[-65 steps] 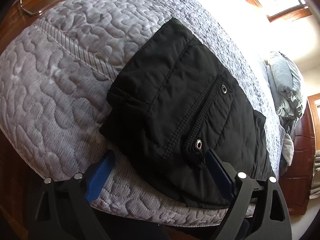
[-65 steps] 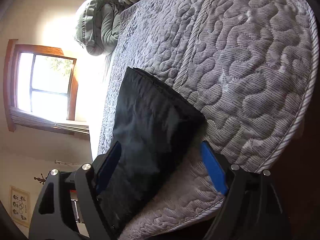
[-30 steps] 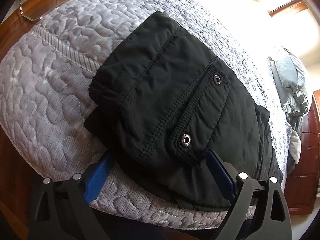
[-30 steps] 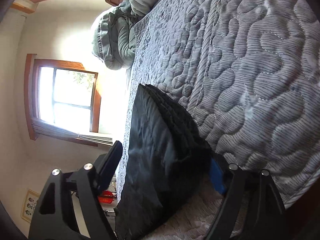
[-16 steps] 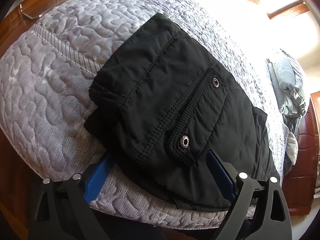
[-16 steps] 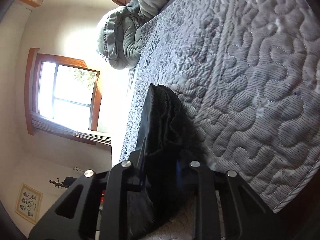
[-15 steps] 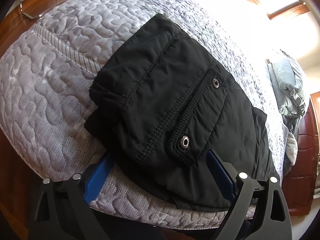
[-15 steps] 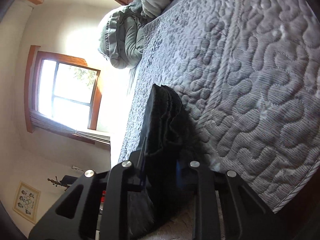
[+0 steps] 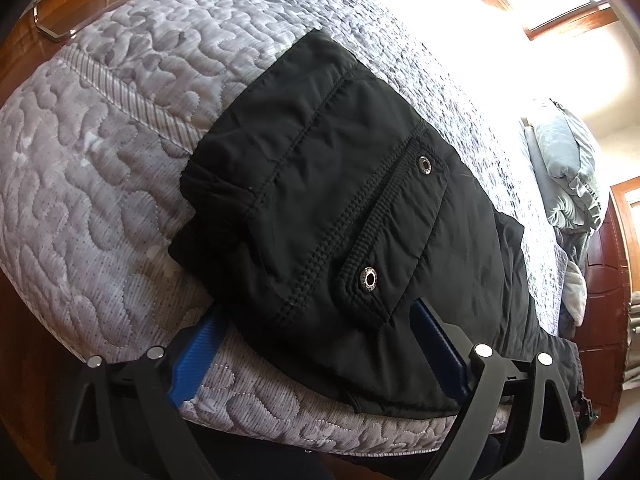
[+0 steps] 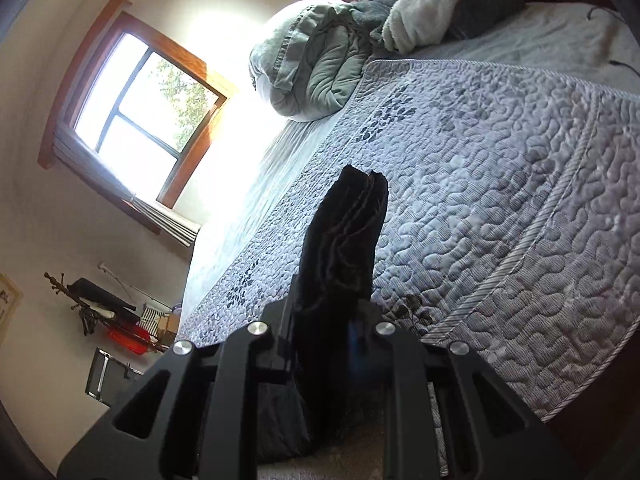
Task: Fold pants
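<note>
Sunlit quilted bed (image 9: 120, 128) carries the black pants (image 9: 340, 220) at its near edge. Right hand-held gripper (image 10: 326, 320) clamps their lifted end, running straight ahead; left hand-held gripper (image 9: 316, 344) gapes wide, straddling the waistband.

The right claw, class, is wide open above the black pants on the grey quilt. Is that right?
Not quite. The right wrist view shows the right claw shut on the black pants, pinching the stacked fabric. The pants do lie on the grey quilt.
</note>
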A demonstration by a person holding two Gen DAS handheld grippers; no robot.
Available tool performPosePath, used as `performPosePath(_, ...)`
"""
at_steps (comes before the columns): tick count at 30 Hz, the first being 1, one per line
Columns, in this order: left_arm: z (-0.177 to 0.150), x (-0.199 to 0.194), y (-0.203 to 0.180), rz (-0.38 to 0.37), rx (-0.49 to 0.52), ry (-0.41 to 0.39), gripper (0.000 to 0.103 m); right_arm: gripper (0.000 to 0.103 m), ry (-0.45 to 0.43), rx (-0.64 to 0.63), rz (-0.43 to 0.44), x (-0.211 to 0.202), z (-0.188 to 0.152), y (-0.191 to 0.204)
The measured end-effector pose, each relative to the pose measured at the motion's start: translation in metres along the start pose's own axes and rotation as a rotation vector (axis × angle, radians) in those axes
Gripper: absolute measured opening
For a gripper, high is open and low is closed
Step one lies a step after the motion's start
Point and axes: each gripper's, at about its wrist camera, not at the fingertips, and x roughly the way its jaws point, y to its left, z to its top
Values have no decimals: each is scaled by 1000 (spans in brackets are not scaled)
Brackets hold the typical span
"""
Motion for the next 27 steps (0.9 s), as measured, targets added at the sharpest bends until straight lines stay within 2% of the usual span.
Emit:
performPosePath(8,-1,-4,4,-30,-7,-2,92,18,18,-220,-35,-4,3,80)
performPosePath(15,-6,-7,7,-50,-2,1,92,18,38,-373,-76,2,-2,132)
performPosePath(27,-10,-9,8,-74,-3,-13,92,17,69,-638,-149,22,-40,213)
